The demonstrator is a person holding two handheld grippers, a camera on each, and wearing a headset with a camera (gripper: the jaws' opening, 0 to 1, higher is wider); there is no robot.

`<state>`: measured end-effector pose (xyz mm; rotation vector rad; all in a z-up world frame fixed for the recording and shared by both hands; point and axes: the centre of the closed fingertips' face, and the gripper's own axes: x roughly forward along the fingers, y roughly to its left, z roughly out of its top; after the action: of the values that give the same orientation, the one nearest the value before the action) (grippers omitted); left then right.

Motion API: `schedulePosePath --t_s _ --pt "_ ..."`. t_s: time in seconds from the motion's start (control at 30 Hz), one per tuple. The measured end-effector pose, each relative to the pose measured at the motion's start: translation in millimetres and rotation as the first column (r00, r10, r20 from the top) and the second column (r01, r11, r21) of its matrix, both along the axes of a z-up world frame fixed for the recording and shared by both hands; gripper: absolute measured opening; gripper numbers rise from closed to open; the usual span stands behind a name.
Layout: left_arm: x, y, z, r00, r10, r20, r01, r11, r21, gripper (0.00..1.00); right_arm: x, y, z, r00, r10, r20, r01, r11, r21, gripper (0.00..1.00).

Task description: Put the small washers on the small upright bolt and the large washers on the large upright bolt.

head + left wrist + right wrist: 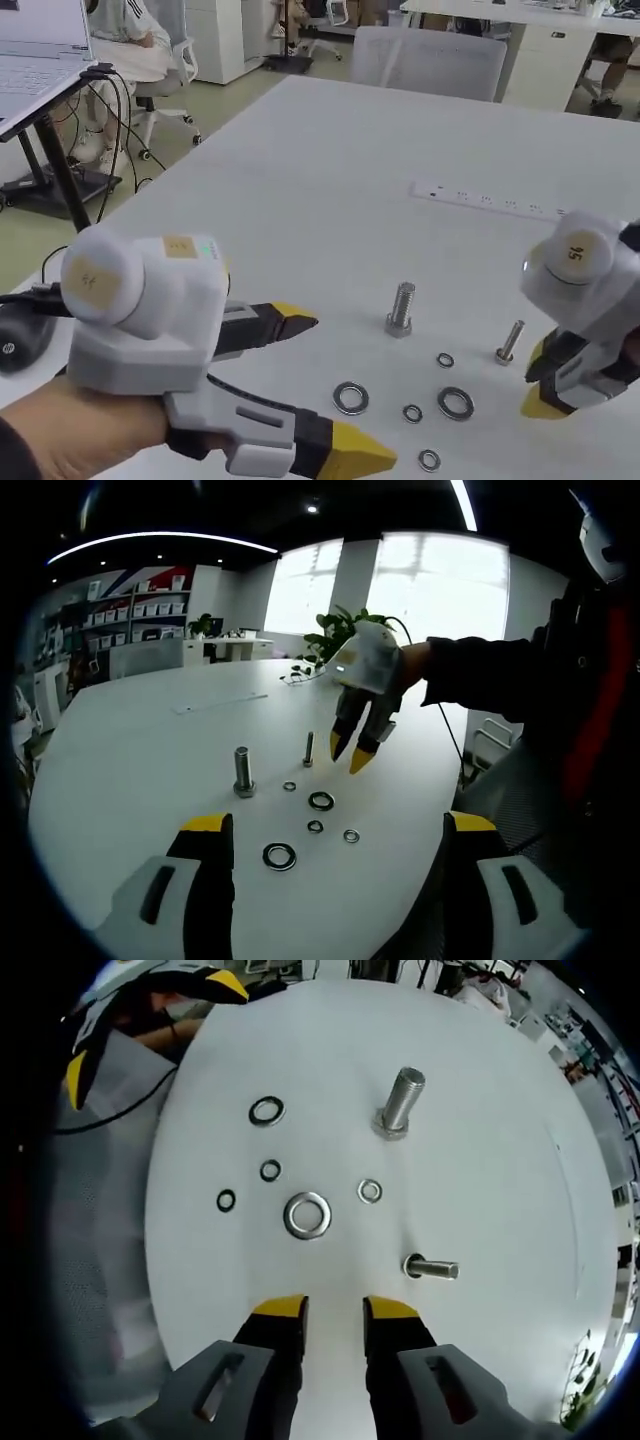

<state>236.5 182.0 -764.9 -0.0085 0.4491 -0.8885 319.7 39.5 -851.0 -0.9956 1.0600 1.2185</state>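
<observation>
Open-plan office, this. A long white table (300, 170) with a power strip (490, 200) on it, a laptop (40, 45) up on a stand, and a swivel chair (158, 92) beside it. Across the room are shelves (150, 610) of boxes, a potted plant (345, 630) and big bright windows (440, 580).

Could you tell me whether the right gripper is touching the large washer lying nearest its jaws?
Apart. In the right gripper view, a strip of bare table separates the right gripper from the large washer; the jaw tips stop short of it.
</observation>
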Motion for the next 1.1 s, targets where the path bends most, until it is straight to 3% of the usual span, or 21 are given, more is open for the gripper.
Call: schedulePosePath --t_s 0.27,0.63,0.8,1.1 --pt "0.3 0.3 1.7 1.0 0.001 0.005 -0.001 1.0 -0.004 0.86 -4.0 16.4 9.6 1.0 0.029 0.003 -0.029 0.999 0.021 0.23" --pt "0.9 0.1 2.5 1.0 0.003 0.008 -0.003 1.0 -0.006 0.86 9.0 49.8 21.7 0.995 0.09 0.053 -0.092 0.995 0.038 0.22" --pt "1.3 1.1 2.6 1.0 0.007 0.007 -0.007 1.0 -0.008 0.86 16.6 60.5 16.1 0.995 0.083 0.053 -0.085 0.995 0.043 0.22" --pt "1.3 1.7 1.9 1.0 0.008 0.008 -0.008 1.0 -0.006 0.86 32.2 71.1 -2.4 0.995 0.068 0.075 -0.069 0.998 0.008 0.22"
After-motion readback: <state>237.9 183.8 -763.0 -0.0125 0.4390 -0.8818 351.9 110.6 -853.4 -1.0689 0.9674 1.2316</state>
